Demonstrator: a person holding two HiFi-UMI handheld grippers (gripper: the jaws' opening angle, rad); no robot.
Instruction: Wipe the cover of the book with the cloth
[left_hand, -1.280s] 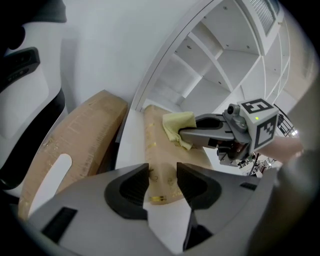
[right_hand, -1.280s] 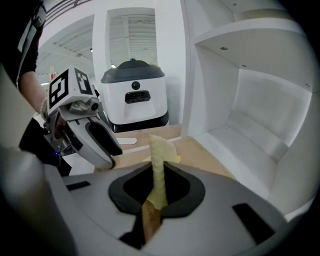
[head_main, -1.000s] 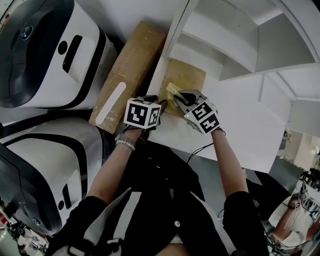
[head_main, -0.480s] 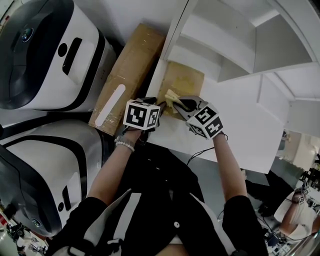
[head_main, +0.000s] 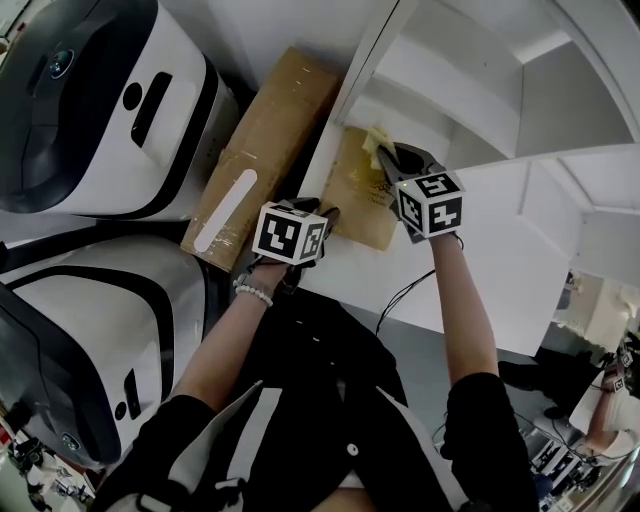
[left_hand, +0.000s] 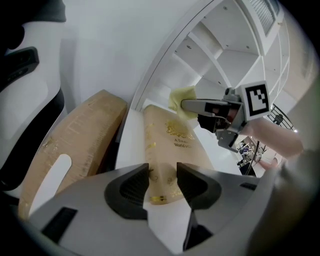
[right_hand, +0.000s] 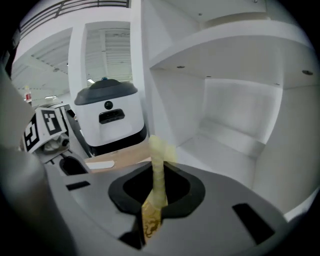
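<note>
Pinching the limp cloth (head_main: 377, 140), the right gripper (head_main: 392, 160) is clamped tight. The left gripper (left_hand: 162, 182) gapes empty; better to pin the stiff book (head_main: 355, 200) by its near edge.

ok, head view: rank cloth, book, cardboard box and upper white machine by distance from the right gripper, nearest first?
1. cloth: pinched in the right gripper jaws.
2. book: directly beneath it.
3. cardboard box: left of the book.
4. white machine: far left.

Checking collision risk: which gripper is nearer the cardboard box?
Left. The left gripper, jaws apart, sits at the near end of the book, closest to the cardboard box. The right gripper, shut on the cloth, is at the book's far end, farther away.
</note>
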